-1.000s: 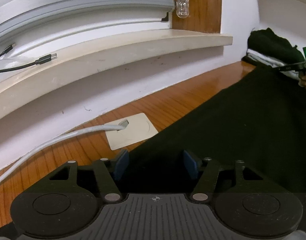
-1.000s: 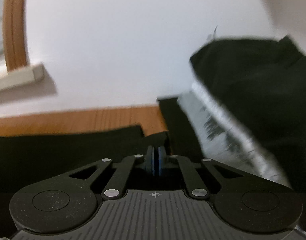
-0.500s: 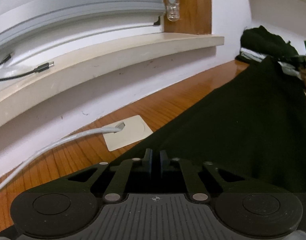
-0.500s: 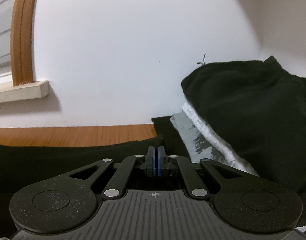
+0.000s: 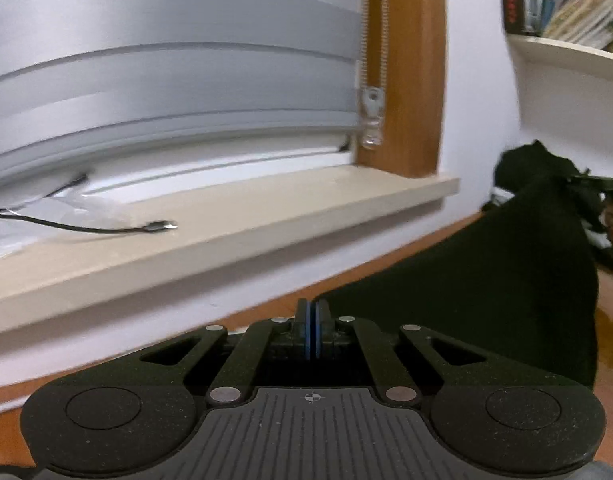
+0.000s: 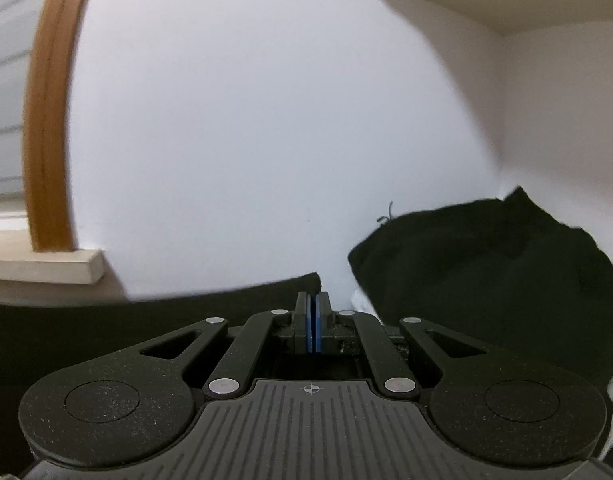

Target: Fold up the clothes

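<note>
Left gripper [image 5: 311, 330] pinching black garment [image 5: 486, 292] edge, right gripper [image 6: 311, 324] likewise pinching other corner; you hold cloth raised off wooden table [image 5: 610, 332]; fold barely begun; pile [image 6: 486, 276] waits beyond.

A: Where does the garment [image 5: 486, 288] sit?
B: Stretched over the table [image 5: 610, 344], below and right of the windowsill [image 5: 266, 208].
A: And the cable [image 5: 106, 229]?
B: On the sill's left part. A clothes pile [image 6: 486, 272] lies behind, by the wall.
</note>
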Demonstrator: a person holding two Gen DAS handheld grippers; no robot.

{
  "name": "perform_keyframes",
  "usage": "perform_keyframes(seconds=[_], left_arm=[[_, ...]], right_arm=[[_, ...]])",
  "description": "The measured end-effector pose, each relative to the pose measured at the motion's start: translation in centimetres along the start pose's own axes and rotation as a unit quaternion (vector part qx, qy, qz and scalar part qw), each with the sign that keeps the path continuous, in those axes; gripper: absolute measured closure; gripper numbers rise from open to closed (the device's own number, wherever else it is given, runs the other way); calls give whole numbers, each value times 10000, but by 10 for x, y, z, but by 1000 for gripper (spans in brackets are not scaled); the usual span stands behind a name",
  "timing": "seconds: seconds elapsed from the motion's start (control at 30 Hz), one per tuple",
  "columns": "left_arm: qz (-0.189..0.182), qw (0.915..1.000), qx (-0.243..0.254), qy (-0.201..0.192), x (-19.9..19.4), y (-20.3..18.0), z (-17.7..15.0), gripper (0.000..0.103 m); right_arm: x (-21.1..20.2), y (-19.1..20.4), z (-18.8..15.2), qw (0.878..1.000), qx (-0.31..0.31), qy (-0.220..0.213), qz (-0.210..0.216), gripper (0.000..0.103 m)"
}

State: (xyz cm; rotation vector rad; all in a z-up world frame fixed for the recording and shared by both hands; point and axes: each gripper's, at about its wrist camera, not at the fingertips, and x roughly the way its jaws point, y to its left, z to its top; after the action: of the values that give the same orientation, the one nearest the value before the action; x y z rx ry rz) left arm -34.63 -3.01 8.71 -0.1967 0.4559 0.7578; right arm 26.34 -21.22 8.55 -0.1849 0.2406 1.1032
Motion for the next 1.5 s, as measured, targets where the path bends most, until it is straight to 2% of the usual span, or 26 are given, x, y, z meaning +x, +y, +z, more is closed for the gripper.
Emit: perform_keyframes(seconds=[0.07, 0.13, 0.2, 0.27, 0.33, 0.47, 0.53, 0.67, 0.83, 0.87, 0.9, 0.93, 1.07, 1.13, 1.17, 1.27, 1.3, 1.43, 1.5], left_arm=[[213, 9995, -79, 228, 17, 9, -2, 100], [222, 9971, -102, 724, 40, 12, -11, 95], [288, 9957, -61, 884, 49, 8, -19, 80], [250, 9962, -116, 831, 47, 6, -24, 63], [191, 9965, -202, 787, 44, 6, -28, 61], [74, 9969, -297, 719, 42, 5, -35, 48], [-46, 9970, -344, 697, 42, 5, -42, 46], [-55, 9970, -251, 725, 42, 1, -49, 43], [33, 9967, -18, 808, 47, -8, -52, 41], [33, 9967, -9, 814, 47, -8, -53, 41], [27, 9966, -11, 817, 47, -8, -53, 41], [21, 9966, -14, 821, 48, -8, -53, 41], [-9, 9966, -27, 829, 49, -8, -54, 39], [-22, 9965, -1, 840, 49, -8, -54, 37], [-33, 9964, 0, 844, 49, -8, -54, 36], [-61, 9964, -7, 850, 49, -8, -54, 36], [-59, 9964, -4, 851, 49, -8, -54, 36], [-65, 9963, -3, 858, 49, -8, -54, 35], [-76, 9962, -9, 862, 49, -8, -54, 35]], right_arm=[[32, 10, 2, 9982, 24, 568, 216, 99], [51, 21, -4, 9958, -126, 899, 93, 91], [53, 22, -12, 9949, -98, 1002, 80, 73], [45, 16, -19, 9943, 82, 1044, 221, 71], [30, 8, -27, 9929, 144, 1169, 142, 70], [-3, -15, -48, 9887, 498, 1413, 4, 63], [-19, -24, -61, 9855, 681, 1553, -55, 63], [-31, -27, -81, 9794, 931, 1786, -179, 61], [-30, -20, -85, 9775, 915, 1849, -438, 60], [-30, -18, -84, 9789, 858, 1798, -445, 66], [-30, -16, -83, 9803, 801, 1747, -451, 90], [-30, -14, -82, 9817, 740, 1690, -461, 97], [-50, -5, -61, 9918, 462, 913, -765, 99], [-54, -3, -55, 9918, 430, 879, -827, 99], [-50, -3, -56, 9903, 418, 1006, -862, 98], [-37, -8, -64, 9830, 443, 1439, -1049, 90], [-40, -8, -66, 9828, 494, 1407, -1085, 87], [-54, -2, -74, 9843, 669, 1415, -811, 77], [-56, 14, -79, 9870, 564, 1460, -373, 68]])
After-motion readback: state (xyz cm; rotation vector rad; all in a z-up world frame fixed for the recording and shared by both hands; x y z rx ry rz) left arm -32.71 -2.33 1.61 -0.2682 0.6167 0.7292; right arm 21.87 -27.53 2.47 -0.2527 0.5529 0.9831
